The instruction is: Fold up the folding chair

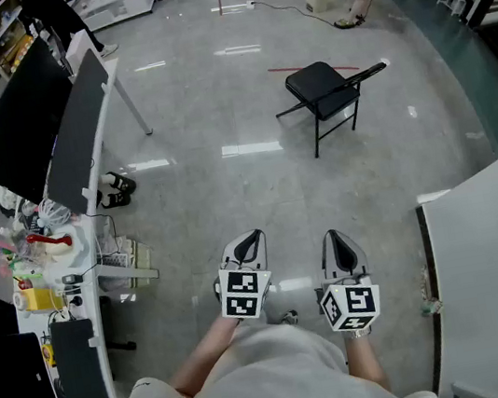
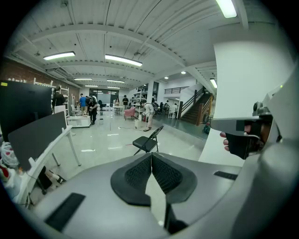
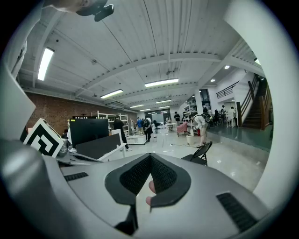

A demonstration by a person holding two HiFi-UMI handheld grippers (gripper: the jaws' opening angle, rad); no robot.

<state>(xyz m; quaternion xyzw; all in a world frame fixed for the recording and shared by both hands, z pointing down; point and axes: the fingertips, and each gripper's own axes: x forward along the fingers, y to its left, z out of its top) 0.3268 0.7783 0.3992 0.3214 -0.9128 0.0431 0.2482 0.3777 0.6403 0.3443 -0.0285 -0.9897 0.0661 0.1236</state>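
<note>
Tongs both shut, empty (left tongs [image 1: 254, 238], right tongs [image 1: 335, 236]); chair [image 1: 319, 87] stands unfolded on floor [image 1: 230, 196], well ahead; reaching it without opening them could just shove it skidding.

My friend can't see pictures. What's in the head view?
A black folding chair stands open on a shiny grey floor, well away from the person's left gripper and right gripper, both shut and empty. A cluttered desk lines the left side.
</note>
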